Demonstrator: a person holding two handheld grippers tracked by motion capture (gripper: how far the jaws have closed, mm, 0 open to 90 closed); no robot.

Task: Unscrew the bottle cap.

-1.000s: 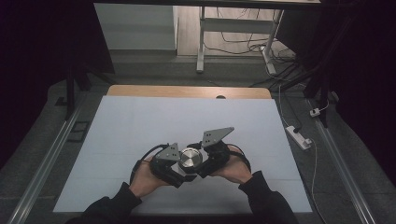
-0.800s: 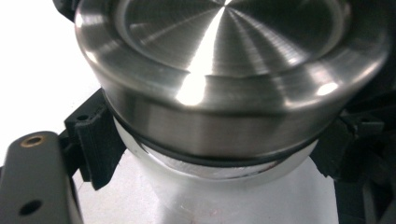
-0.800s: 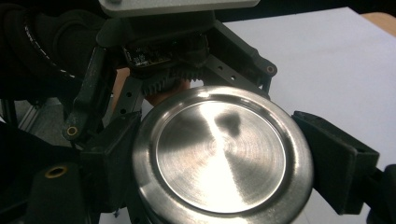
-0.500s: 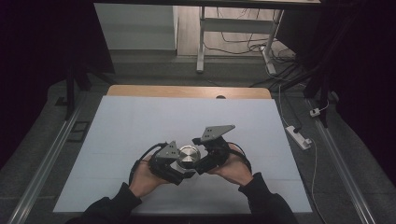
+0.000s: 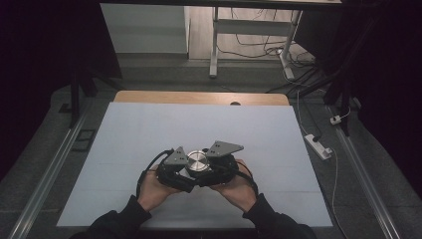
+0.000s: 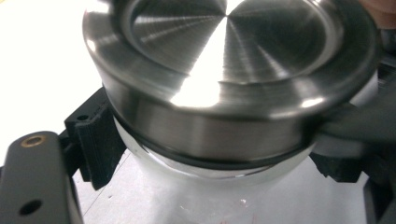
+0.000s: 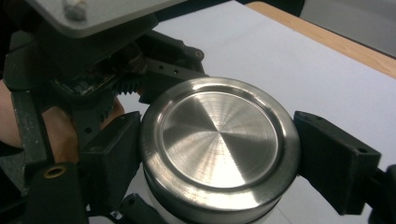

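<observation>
Right gripper [image 7: 219, 158] clamps the steel lid [image 7: 219, 149] at lower centre of the frame while the left gripper [image 6: 210, 154] clamps the jar body [image 6: 205, 163] below; uneven twisting risks slippage.

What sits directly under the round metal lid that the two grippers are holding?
Under the metal lid a black ring runs round its lower edge, then the top of a white container. The container's inside is covered by the lid, and its base is out of frame.
</observation>
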